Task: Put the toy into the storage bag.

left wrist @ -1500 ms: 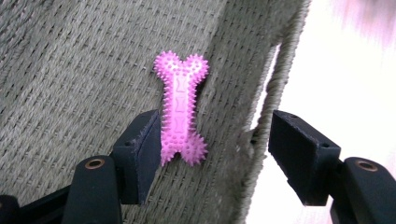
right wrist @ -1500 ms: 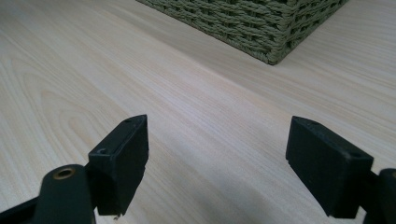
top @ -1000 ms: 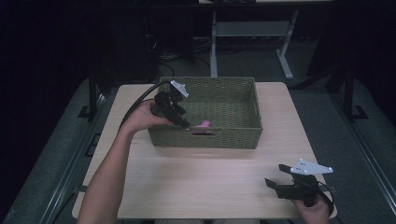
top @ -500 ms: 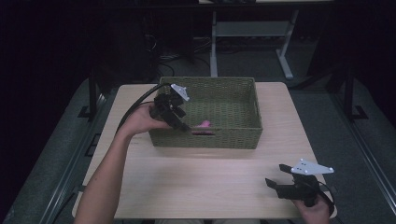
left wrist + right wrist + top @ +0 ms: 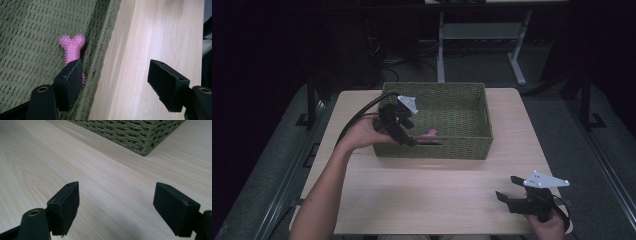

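A pink spiky bone-shaped toy lies inside the green woven basket, against its near wall; in the left gripper view the toy rests on the basket floor beside the rim. My left gripper hovers over the basket's near left rim. Its jaws have just been opening and stand open with nothing between them, straddling the rim. My right gripper rests low at the table's near right corner, open and empty.
The basket stands at the back middle of the light wooden table; its corner rises ahead of the right gripper. A black cable trails from the left gripper. Dark floor and a desk frame lie beyond the table.
The left gripper has drawn back a little toward the basket's near left rim and risen slightly; the pink toy stays in the basket. The right gripper has not moved.
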A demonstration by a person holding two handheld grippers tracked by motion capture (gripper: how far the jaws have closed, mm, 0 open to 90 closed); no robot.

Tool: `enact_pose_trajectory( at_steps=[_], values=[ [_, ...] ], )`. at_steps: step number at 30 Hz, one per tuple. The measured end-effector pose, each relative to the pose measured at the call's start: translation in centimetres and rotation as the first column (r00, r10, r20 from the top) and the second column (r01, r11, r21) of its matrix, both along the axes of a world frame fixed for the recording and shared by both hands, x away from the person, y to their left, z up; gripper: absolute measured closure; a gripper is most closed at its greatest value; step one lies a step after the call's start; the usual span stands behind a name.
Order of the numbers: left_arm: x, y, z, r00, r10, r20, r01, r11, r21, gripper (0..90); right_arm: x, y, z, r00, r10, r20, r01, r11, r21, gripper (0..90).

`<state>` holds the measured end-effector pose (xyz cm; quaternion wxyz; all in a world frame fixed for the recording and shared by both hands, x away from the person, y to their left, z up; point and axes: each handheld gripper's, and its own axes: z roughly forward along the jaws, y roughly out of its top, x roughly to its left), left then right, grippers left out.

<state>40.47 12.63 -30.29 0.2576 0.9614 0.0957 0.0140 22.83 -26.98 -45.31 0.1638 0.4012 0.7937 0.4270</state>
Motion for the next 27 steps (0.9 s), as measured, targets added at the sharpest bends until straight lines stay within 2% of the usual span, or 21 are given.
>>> enact_pose_trajectory(
  at_steps=[2, 5, 9, 11, 16, 27],
  values=[
    [-0.2, 0.2, -0.2, 1.0000, -0.002, -0.009, 0.002, 0.9998, -0.018, 27.6, 0.0, 0.0, 0.0, 1.0000, 0.001, 0.002, -0.001, 1.0000, -0.001, 20.5],
    [-0.7, 0.4, -0.4, 1.0000, 0.004, -0.006, -0.004, 1.0000, -0.004, 27.4, 0.0, 0.0, 0.0, 1.0000, 0.000, 0.000, 0.000, 1.0000, 0.000, 20.5],
    [-1.2, 0.8, -0.6, 1.0000, 0.004, -0.009, -0.005, 0.9997, -0.025, 27.4, 0.1, 0.1, -0.1, 1.0000, 0.000, -0.002, 0.000, 1.0000, -0.001, 20.5],
    [-1.4, 0.9, -0.7, 0.9999, 0.004, -0.012, -0.005, 0.9999, -0.012, 27.1, 0.1, 0.1, -0.1, 1.0000, 0.000, -0.001, 0.000, 1.0000, -0.002, 20.5],
    [-2.2, 1.1, -0.9, 1.0000, -0.002, -0.001, 0.002, 0.9997, -0.025, 26.8, 0.1, 0.1, -0.1, 1.0000, -0.004, -0.003, 0.004, 1.0000, -0.002, 20.5],
    [-3.7, 1.3, -1.8, 0.9999, -0.002, -0.014, 0.001, 0.9998, -0.021, 26.2, 0.1, 0.0, -0.1, 1.0000, -0.005, -0.003, 0.005, 1.0000, -0.002, 20.5]
  ],
)
